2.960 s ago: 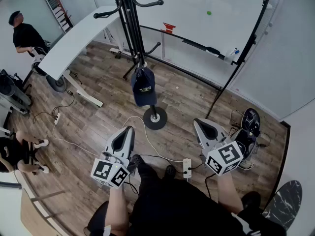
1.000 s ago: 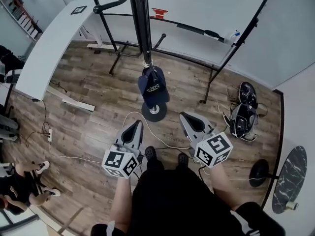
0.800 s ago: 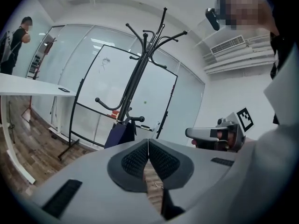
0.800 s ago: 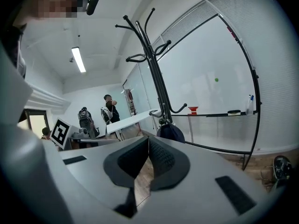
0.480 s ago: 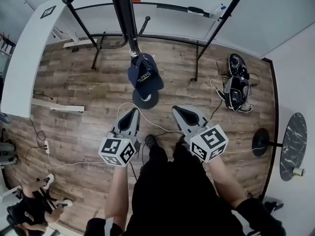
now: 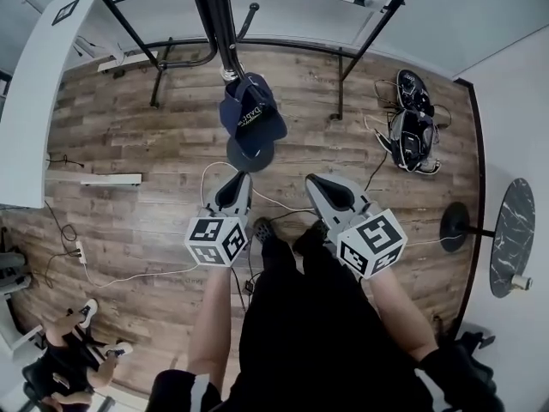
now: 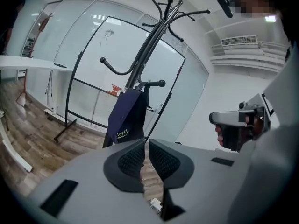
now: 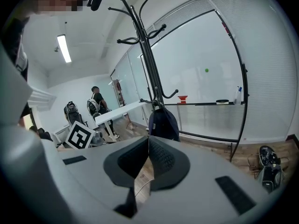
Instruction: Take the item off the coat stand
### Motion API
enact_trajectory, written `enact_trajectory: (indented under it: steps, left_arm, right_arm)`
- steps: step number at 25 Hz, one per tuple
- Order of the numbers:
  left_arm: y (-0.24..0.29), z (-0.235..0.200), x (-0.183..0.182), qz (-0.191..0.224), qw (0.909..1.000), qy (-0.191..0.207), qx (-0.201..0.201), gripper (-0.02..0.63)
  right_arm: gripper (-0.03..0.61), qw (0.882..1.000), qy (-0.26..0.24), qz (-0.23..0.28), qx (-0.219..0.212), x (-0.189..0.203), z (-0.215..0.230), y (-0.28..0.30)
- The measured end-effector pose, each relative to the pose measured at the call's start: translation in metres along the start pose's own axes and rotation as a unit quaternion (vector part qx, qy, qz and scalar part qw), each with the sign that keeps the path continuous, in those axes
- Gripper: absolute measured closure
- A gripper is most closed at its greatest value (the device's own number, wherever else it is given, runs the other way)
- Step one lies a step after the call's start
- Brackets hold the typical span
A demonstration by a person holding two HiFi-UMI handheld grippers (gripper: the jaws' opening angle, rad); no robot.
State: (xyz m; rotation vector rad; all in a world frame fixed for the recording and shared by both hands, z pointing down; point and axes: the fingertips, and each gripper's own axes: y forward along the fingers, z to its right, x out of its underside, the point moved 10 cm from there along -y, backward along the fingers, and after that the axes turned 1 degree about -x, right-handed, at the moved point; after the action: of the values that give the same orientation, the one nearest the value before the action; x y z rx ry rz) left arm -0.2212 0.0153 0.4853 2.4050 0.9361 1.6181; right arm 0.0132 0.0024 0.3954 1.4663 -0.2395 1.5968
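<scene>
A navy cap (image 6: 251,114) with pale lettering hangs from a low hook of the black coat stand (image 6: 216,24), above the stand's round base (image 6: 249,154). My left gripper (image 6: 238,181) points at the cap from just short of it, jaws shut and empty. To its right my right gripper (image 6: 319,185) is also shut with nothing in it. In the left gripper view the cap (image 7: 127,115) hangs straight ahead of the gripper (image 7: 146,146). From the right gripper view the cap (image 8: 163,121) lies just beyond the gripper (image 8: 148,141), a little right of centre.
A whiteboard frame on black legs (image 6: 343,75) stands behind the coat stand. A white desk (image 6: 30,84) runs along the left. Shoes and a bag (image 6: 412,131) lie on the floor at right, near a round marble table (image 6: 513,230). Cables (image 6: 206,178) cross the wood floor.
The person has stepped closer to the coat stand, so the cap now hangs just beyond both grippers' tips. Both grippers stay shut and empty.
</scene>
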Motion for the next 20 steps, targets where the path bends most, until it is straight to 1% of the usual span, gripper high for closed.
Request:
enact_trajectory:
  steps: [4, 6, 11, 13, 20]
  left_arm:
    - [0.013, -0.012, 0.011, -0.014, 0.9998, -0.002, -0.011, 0.594]
    - [0.018, -0.018, 0.016, -0.021, 0.9996, 0.000, -0.017, 0.545]
    - [0.038, -0.032, 0.019, -0.030, 0.9991, 0.005, -0.028, 0.541]
    - [0.047, -0.037, 0.021, -0.035, 0.9988, 0.006, -0.035, 0.512]
    - [0.074, -0.056, 0.029, -0.050, 0.9972, 0.011, -0.054, 0.449]
  right_arm:
    - [0.548, 1.000, 0.001, -0.009, 0.008, 0.002, 0.003, -0.002]
    - [0.548, 1.000, 0.000, -0.014, 0.014, 0.003, 0.005, -0.004]
    - [0.548, 0.999, 0.001, -0.023, 0.025, 0.008, 0.010, -0.005]
    - [0.548, 0.999, 0.005, -0.025, 0.028, 0.010, 0.010, -0.006]
    - [0.548, 0.999, 0.012, -0.027, 0.034, 0.016, 0.009, -0.008]
